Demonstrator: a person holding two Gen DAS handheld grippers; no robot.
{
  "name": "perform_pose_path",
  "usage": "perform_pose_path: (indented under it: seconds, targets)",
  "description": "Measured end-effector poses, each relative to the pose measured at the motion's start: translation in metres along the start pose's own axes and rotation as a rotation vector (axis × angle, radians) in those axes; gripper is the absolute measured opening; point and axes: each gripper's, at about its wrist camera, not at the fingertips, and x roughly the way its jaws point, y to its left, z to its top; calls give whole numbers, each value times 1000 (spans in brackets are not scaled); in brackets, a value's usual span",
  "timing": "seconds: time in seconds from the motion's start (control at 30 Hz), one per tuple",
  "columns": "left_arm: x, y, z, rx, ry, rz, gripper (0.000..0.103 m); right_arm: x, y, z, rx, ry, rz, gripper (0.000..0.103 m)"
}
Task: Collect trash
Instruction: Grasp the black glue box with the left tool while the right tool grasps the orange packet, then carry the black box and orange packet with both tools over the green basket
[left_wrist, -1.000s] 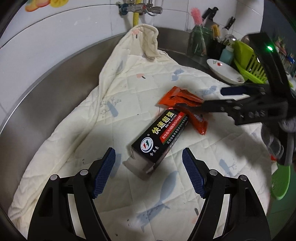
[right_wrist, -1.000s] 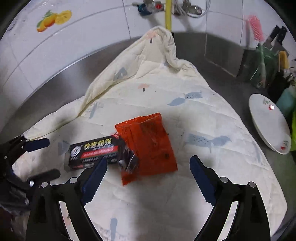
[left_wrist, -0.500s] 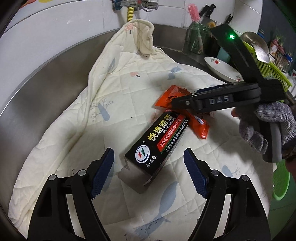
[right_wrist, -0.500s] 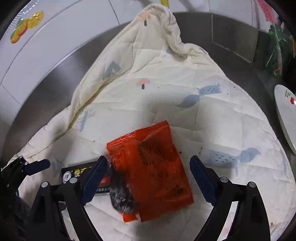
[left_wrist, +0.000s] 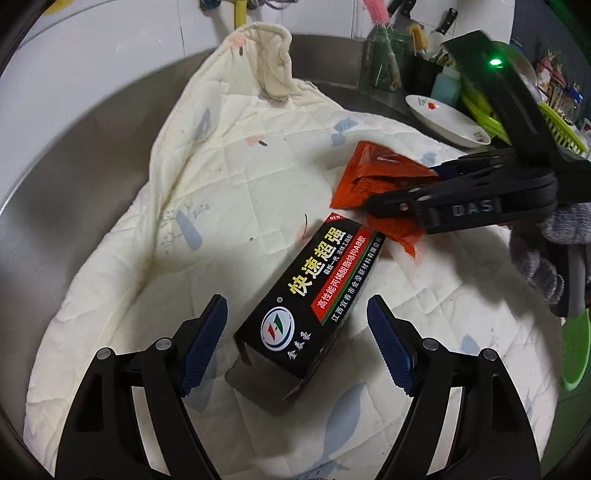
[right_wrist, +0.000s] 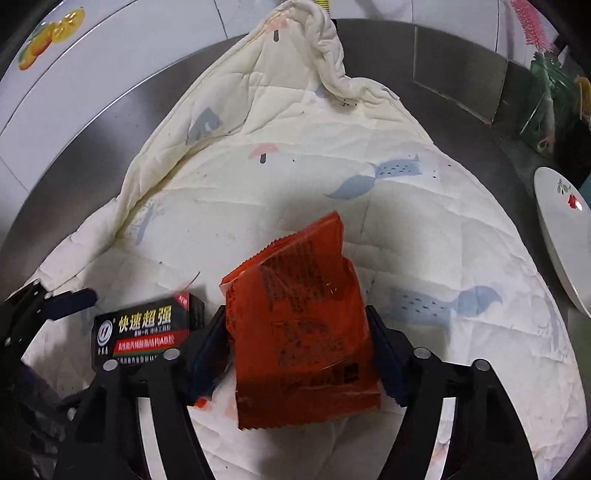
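An orange snack wrapper (right_wrist: 303, 325) lies on a cream quilted cloth (right_wrist: 332, 177) in a steel sink. My right gripper (right_wrist: 299, 354) is shut on the wrapper, both blue pads against its sides. In the left wrist view the wrapper (left_wrist: 376, 177) shows pinched by the right gripper (left_wrist: 424, 188). A black glue box (left_wrist: 314, 299) with Chinese lettering lies on the cloth between the fingers of my open left gripper (left_wrist: 295, 347), which does not touch it. The box also shows in the right wrist view (right_wrist: 144, 332), with the left gripper (right_wrist: 48, 299) at the far left.
A white plate (left_wrist: 443, 122) sits at the sink's right edge, also in the right wrist view (right_wrist: 565, 236). A green rack (left_wrist: 554, 122), a utensil holder (left_wrist: 388, 62) with knives and a pink brush stand behind. The steel sink wall (left_wrist: 74, 140) curves on the left.
My right gripper moved down over the orange wrapper and closed on it. My left gripper moved closer to the black box, staying open.
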Motion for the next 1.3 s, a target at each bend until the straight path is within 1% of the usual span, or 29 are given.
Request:
perform_pose_path:
  seconds: [0.03,0.07,0.13,0.2,0.43,0.47,0.6,0.7,0.8,0.83,0.9,1.03,1.1,1.3]
  targets:
    - [2,0,1,5,5,1,77,-1,-2,-2,7,-5,6,65]
    - [4,-1,2,11,10,4,77,-2,-3,-5,12,-14,7,62]
    - [8,0,3,20,19,15,77,-3,-5,-8,29,-24,19,61]
    - [11,0,5,30,26,18,77,-6,-6,-12,37,-38,23,57]
    - [17,-4,5,41,35,10,77,-15,-6,-27,37,-73,15,55]
    - [18,-4,6,42,34,8,76,-17,-6,-29,38,-73,24,55]
    - [21,-12,7,73,38,7,76,-22,-8,-36,46,-78,27,55]
    - [24,-14,9,77,44,1,73,-27,-11,-42,50,-82,28,55]
    - [25,-13,10,72,43,-16,65,-33,-14,-48,51,-83,24,55]
    - [25,-13,10,72,45,-23,64,-34,-15,-50,50,-83,23,55]
    - [25,-16,11,86,49,-16,63,-37,-17,-52,53,-86,19,55]
    - [25,-21,12,111,52,-22,57,-41,-23,-58,76,-92,29,55]
    - [25,-21,11,107,53,-24,56,-43,-24,-61,77,-96,22,55]
    - [22,-23,10,84,45,-26,49,-53,-24,-70,85,-107,30,55]
